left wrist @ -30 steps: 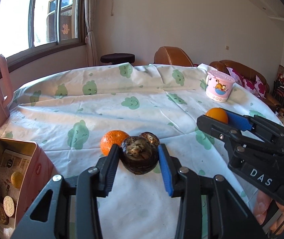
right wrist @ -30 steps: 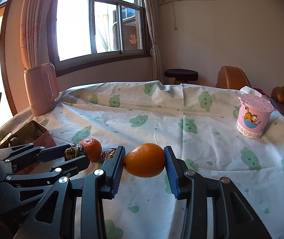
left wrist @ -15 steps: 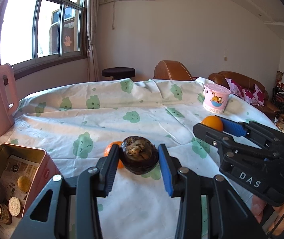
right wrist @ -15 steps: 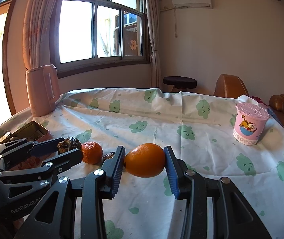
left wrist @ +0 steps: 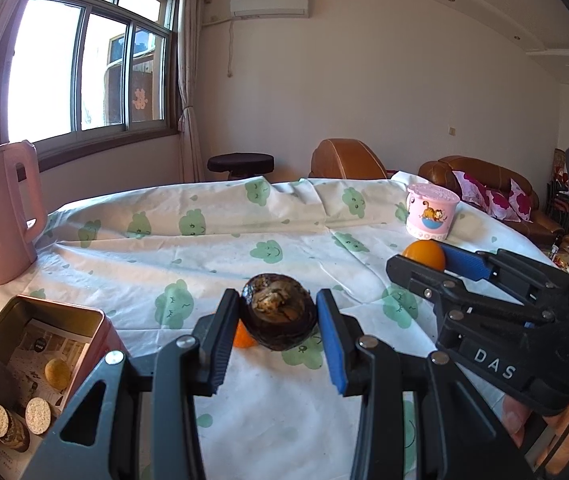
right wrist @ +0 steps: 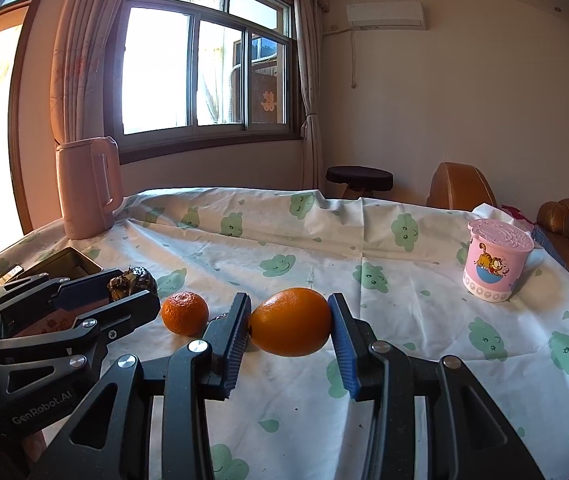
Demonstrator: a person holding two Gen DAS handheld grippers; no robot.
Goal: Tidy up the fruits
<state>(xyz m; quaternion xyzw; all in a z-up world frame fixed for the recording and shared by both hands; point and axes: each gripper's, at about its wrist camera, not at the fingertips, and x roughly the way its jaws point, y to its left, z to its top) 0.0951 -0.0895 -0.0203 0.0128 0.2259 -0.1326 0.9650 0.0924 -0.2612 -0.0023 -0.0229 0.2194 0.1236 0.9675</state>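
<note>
At the far left stands the open tin [left wrist: 96, 322], low and on the left side of the left gripper [left wrist: 278, 322]. Inside it I see some pieces already: a dark fruit, a small yellow one, an orange piece and two cut rounds. The rim nearest to the gripper is its right wall, so the tin lies down and to the left from the jaws.

The left gripper pinches the dark brown fruit [left wrist: 279, 316] between its two pads, and the fruit is lifted above the tablecloth [left wrist: 212, 256]. Its rough open face looks toward the camera. Just under and behind the left finger a small mandarin [right wrist: 184, 313] rests on the cloth; the gripper does not hold it.

To the right, the right gripper [right wrist: 290, 330] pinches the orange [right wrist: 290, 322], whose long axis lies across the jaws, from pad to pad. It also seems to be off the cloth.

I judge that the left gripper is the nearer one to the tin, so its fruit should go first, with a move to the left and down over the rim. The right gripper must cross farther, past the mandarin.
</note>
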